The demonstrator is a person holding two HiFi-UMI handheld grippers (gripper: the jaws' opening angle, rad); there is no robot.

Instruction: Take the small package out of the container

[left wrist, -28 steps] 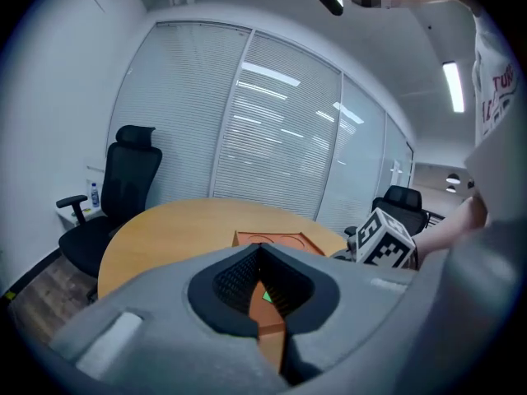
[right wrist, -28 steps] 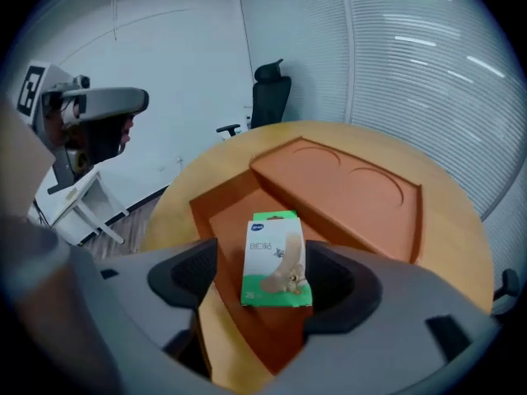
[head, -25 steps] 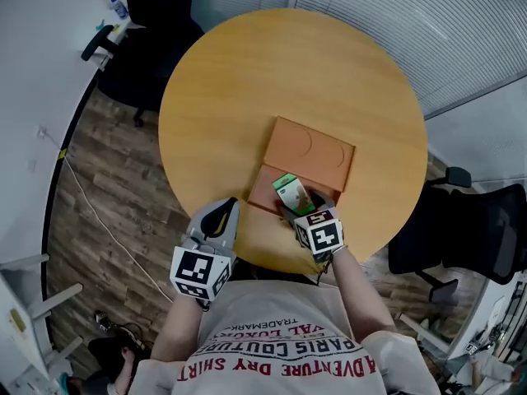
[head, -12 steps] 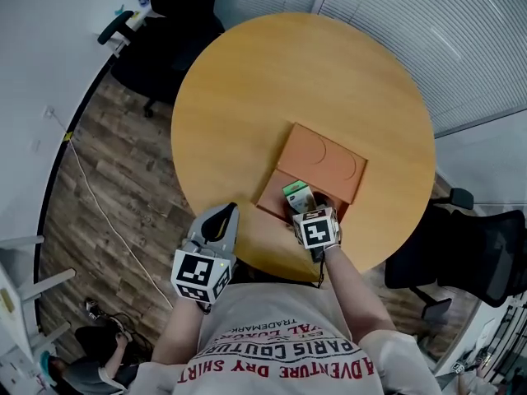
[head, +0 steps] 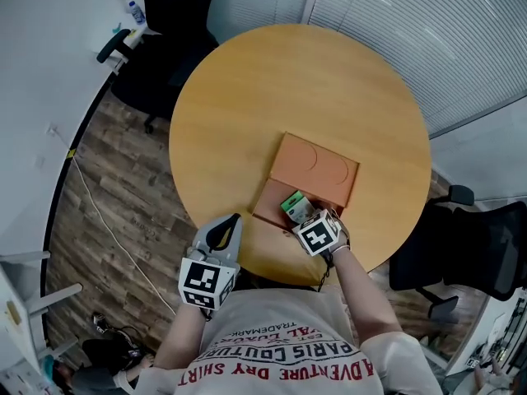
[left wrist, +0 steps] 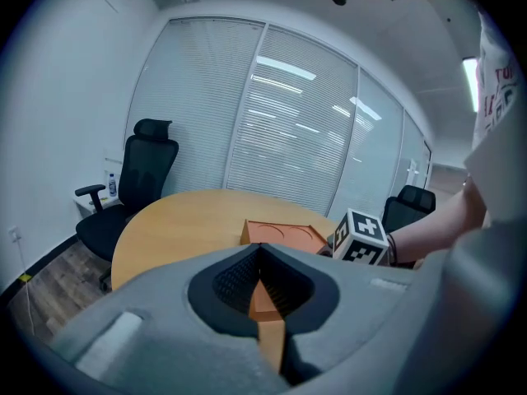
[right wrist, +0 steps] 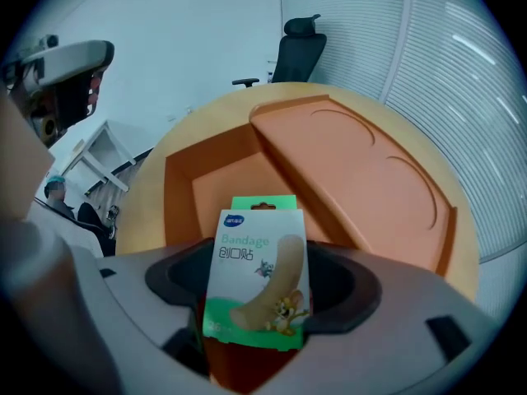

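Observation:
An orange container [head: 268, 200] lies open on the round wooden table [head: 247, 97], its lid [head: 317, 164] folded back to the far side. The small package [head: 295, 206], a green and white bandage box, stands upright in my right gripper [head: 300, 214] over the container's near right corner. In the right gripper view the package [right wrist: 259, 274] fills the gap of the right gripper [right wrist: 257, 319], whose jaws are closing on it, above the tray floor [right wrist: 218, 183]. My left gripper [head: 224, 225] hovers at the table's near edge, left of the container, shut and empty [left wrist: 262, 303].
Black office chairs stand at the far left [head: 160, 48] and at the right [head: 478, 253] of the table. Window blinds [head: 412, 23] run along the far side. A white desk edge [head: 49, 72] curves along the left over the wood floor.
The head camera has shifted a little. The package stays in my right gripper at the container's near edge. My left gripper has hardly moved.

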